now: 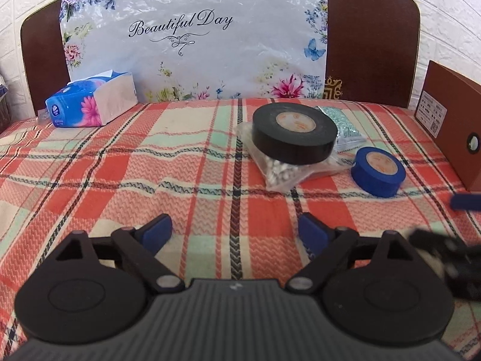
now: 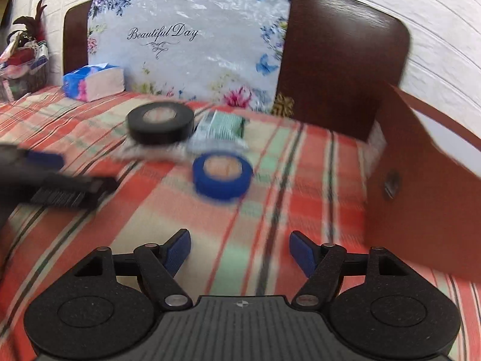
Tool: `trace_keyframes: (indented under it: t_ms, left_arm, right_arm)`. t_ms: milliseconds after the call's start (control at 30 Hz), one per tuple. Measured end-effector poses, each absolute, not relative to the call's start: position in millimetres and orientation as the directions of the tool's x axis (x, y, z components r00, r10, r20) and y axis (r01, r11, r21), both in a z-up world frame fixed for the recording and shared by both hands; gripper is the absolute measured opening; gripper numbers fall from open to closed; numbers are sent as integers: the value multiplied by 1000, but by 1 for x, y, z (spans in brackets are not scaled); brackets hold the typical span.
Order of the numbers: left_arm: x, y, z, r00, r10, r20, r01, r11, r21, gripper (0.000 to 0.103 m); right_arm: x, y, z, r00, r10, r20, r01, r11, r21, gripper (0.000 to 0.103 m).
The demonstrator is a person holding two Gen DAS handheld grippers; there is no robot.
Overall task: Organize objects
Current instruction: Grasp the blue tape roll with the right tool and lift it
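Observation:
A black tape roll (image 1: 294,132) lies on a clear bag of white beads (image 1: 281,171) on the plaid cloth. A bag of green beads (image 1: 341,123) lies behind it. A blue tape roll (image 1: 378,170) lies to the right. My left gripper (image 1: 236,231) is open and empty, short of these things. My right gripper (image 2: 240,251) is open and empty, short of the blue tape roll (image 2: 222,174). The black roll (image 2: 160,123) and green bead bag (image 2: 224,128) show farther back. The right wrist view is blurred.
A brown cardboard box (image 1: 448,120) stands open at the right edge; it also shows in the right wrist view (image 2: 421,162). A blue tissue pack (image 1: 90,102) lies far left. A floral plastic sheet (image 1: 192,30) leans on the brown headboard (image 1: 369,45).

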State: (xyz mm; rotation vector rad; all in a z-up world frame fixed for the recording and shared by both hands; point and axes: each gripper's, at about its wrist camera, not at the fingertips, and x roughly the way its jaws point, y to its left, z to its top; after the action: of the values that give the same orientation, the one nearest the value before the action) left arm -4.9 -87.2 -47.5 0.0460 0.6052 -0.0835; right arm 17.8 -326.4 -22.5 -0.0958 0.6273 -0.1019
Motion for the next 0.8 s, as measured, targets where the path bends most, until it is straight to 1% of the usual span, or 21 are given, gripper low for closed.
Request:
trace_keyframes:
  t_ms: [67,133,167,200,233,267,333,400,567,700,800]
  left_arm:
    - [-3,-85,-49,819,-72,-569,94,996,9,93]
    - [-4,-86,-49,821,-69,-567,93,996,15,93]
    - [-4,-86,-50,822,-67,-566,92,996,16,93]
    - [-4,-86,-50,821,-69,-566,93,996,14,93]
    - [-4,-86,-50,821,-69,-567,93,996,13,93]
    - [-4,-87,-50,821,-70,-567,93,996,13,93]
    - [-4,-87,-50,821,-70,-566,93,996,12,93]
    - [-5,-87,-50,821,-69,-566,93,996,13,93]
    - [-5,-88,-50,822,-68,-566,93,996,15,94]
    - [-5,-88,-50,822,-65,-565,92,996,21,94]
    - [-4,-89,-50,822,-61,-566,93,995,28,94]
  right_arm:
    - [43,-329,-23,808,-112,-578,61,992,-107,74]
    - [64,-333,-23,808,-112,-579,60,992,-107,79]
    - [73,-333,-23,808,-109,-580,58,993,-106,79]
    - [79,-332,-23,807,-109,-581,59,993,-104,78]
    - [82,-331,-23,805,-93,-586,49,995,-91,65]
    - [82,-330,-22,805,-65,-589,29,997,-71,57]
    - [77,-322,-22,808,-73,-585,21,995,-94,57]
    - [67,-319,-24,815,-65,-576,9,995,-101,57]
    - [25,-327,-25,818,-31,-575,-3,998,-57,57]
    - [-26,-335,-26,815,-61,-577,30,998,-63,57]
    - [-68,-353,-26,802,-114,-586,106,993,-48,56]
